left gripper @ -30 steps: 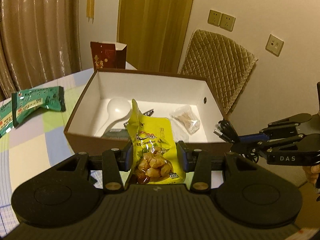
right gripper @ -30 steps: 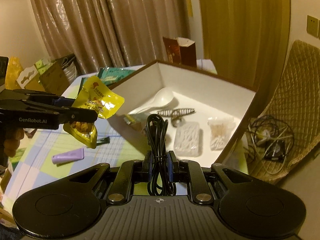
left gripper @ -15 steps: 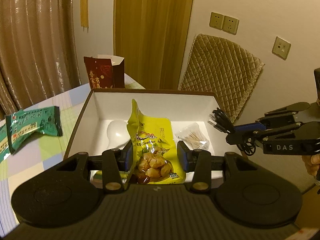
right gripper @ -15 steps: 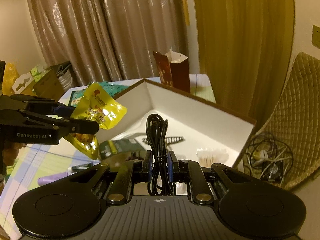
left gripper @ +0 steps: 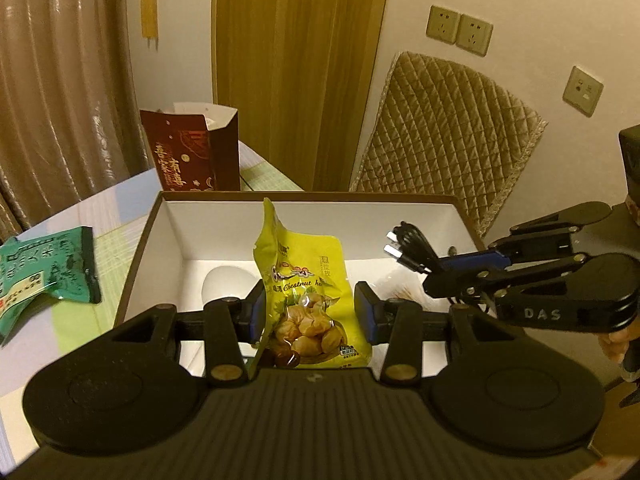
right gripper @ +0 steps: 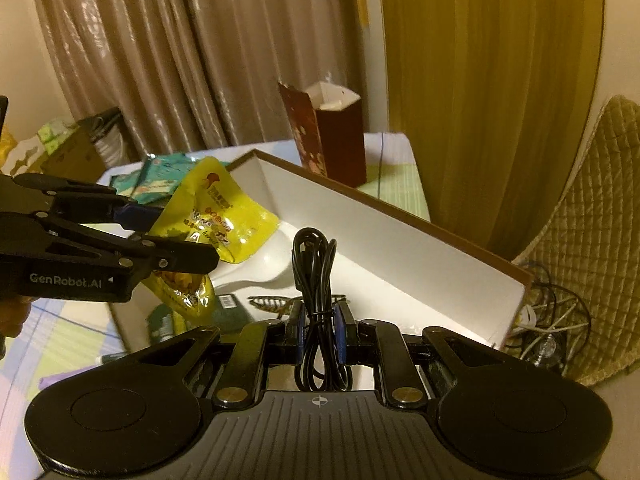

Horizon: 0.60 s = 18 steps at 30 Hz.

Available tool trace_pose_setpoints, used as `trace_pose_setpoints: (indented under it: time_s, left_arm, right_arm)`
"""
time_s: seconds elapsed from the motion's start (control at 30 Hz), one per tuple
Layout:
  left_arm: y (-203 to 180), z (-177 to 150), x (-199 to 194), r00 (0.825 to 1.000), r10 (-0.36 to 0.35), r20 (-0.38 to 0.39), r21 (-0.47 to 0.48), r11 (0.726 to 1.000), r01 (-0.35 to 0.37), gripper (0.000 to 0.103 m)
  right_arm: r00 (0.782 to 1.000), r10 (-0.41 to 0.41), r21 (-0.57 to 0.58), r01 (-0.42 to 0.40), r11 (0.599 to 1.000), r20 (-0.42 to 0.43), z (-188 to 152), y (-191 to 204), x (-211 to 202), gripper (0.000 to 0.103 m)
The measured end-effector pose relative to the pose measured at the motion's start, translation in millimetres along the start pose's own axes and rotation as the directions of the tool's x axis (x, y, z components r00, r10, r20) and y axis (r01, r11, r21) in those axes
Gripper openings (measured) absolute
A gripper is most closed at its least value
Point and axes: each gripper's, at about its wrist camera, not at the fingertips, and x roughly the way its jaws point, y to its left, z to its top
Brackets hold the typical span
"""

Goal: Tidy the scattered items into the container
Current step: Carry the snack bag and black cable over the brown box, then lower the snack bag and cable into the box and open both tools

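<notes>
My left gripper (left gripper: 310,312) is shut on a yellow chestnut snack bag (left gripper: 308,288), which stands upright between its blue pads over the near part of the open white box (left gripper: 416,210). My right gripper (right gripper: 320,332) is shut on a bundled black cable (right gripper: 316,276), also held over the box (right gripper: 400,240). Seen from the left wrist, the right gripper (left gripper: 432,268) hangs above the box's right side with the cable's plugs (left gripper: 402,246) sticking out. Inside the box lie a white spoon (left gripper: 226,286), a hair clip (right gripper: 268,303) and a dark packet (right gripper: 228,308).
A green snack bag (left gripper: 48,272) lies on the checked tablecloth left of the box. A dark red paper bag (left gripper: 192,152) stands behind it. A quilted chair back (left gripper: 444,136) is beyond the right side, with loose wires (right gripper: 548,320) on its seat. A purple item (right gripper: 52,380) lies at the near left.
Both grippers have moved forward with their loads, from in front of the box's near wall to over its inside. The grips are unchanged.
</notes>
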Motion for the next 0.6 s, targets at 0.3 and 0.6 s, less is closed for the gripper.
trace_pose_setpoints:
  time_s: [0.3, 0.6]
  left_arm:
    - [16.3, 15.6, 56.1, 0.996, -0.02, -0.089, -0.001, 1.0, 0.02, 0.04]
    - [28.1, 22.5, 100.4, 0.988, -0.025, -0.155, -0.003, 1.0, 0.025, 0.04]
  right_arm:
    - [0.992, -0.053, 0.063, 0.06, 0.996, -0.111, 15.7, -22.7, 58.6, 0.012]
    - [0.983, -0.067, 0.168, 0.096, 0.981, -0.173, 16.4, -41.6, 89.2, 0.012]
